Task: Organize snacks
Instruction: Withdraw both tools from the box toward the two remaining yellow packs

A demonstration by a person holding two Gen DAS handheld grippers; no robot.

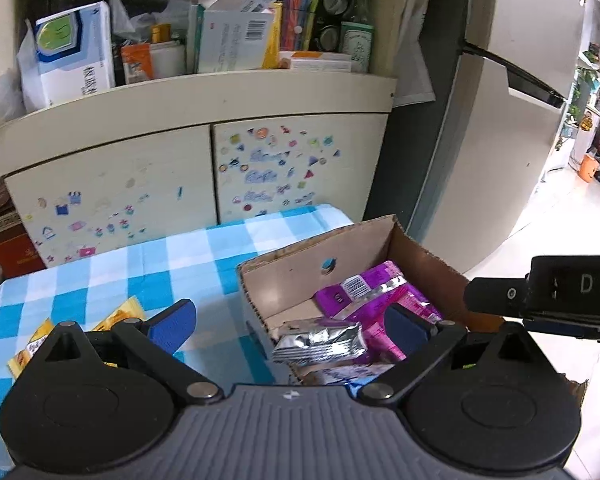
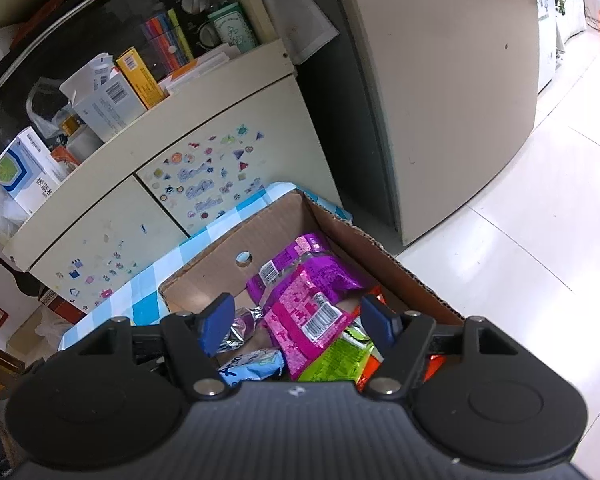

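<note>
A cardboard box (image 1: 284,276) stands on the blue checked tablecloth (image 1: 140,264). It holds purple snack packets (image 1: 364,288), a silver packet (image 1: 320,346) and others. My left gripper (image 1: 290,324) is open and empty, straddling the box's left wall. Yellow snack packets (image 1: 120,312) lie on the cloth behind its left finger. In the right wrist view my right gripper (image 2: 298,326) is open and empty above the box (image 2: 340,232), over purple packets (image 2: 304,300), a green packet (image 2: 336,356), a blue-white packet (image 2: 252,364) and an orange one (image 2: 432,364).
A cream cabinet (image 1: 180,120) with stickered doors stands behind the table, its top shelf crowded with boxes and bottles. A fridge (image 1: 500,120) stands to the right, with tiled floor (image 2: 520,260) beyond. The right gripper's body (image 1: 548,292) reaches in at the right of the left wrist view.
</note>
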